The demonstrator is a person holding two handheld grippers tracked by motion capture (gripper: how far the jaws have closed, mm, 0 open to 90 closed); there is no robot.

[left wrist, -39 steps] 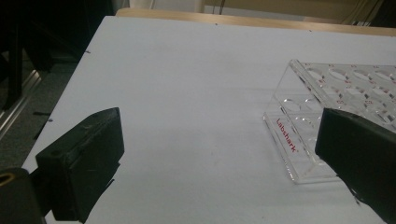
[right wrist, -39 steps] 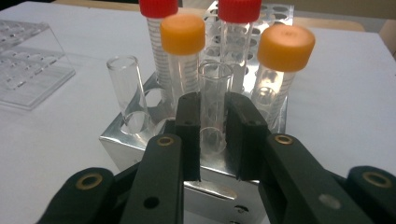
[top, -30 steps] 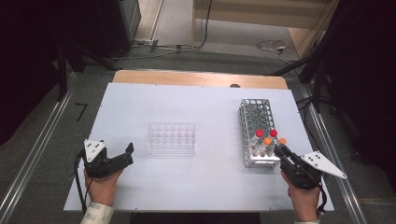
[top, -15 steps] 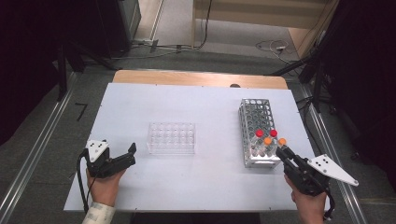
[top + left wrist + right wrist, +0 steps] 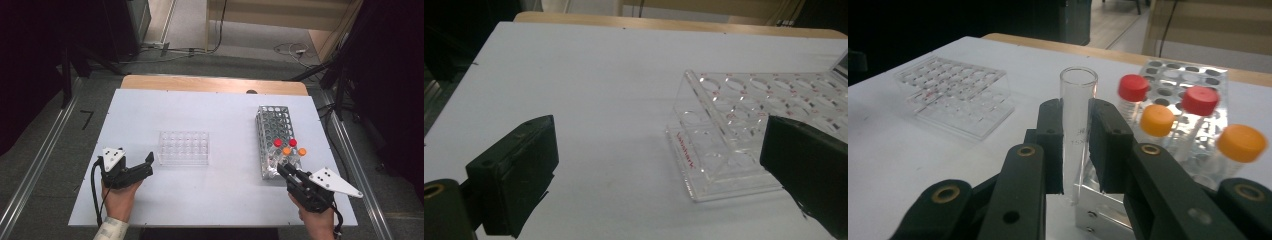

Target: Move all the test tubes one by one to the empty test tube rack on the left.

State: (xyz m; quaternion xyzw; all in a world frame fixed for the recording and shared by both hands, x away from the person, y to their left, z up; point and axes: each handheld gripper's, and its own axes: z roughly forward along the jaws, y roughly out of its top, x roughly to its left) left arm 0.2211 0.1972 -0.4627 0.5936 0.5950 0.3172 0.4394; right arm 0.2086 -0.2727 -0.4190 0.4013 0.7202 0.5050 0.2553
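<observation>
Gripping clear test tube [image 5: 1077, 131] w/ right hand-held gripper [image 5: 1076, 150], upright.

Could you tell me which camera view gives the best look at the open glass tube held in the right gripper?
The right gripper view: the open glass tube stands upright, clamped between the right gripper pads, its open rim clear. The high view shows the right gripper beside the metal rack, with the tube too small to make out.

Right gripper [image 5: 1077, 145]: black jaws clamped on uncapped clear glass test tube [image 5: 1077, 117], upright. Metal perforated rack [image 5: 1175, 80] behind, holding red- and orange-capped vials [image 5: 1157, 122]. Clear plastic well rack [image 5: 955, 95] on white surface [image 5: 898, 150].
</observation>
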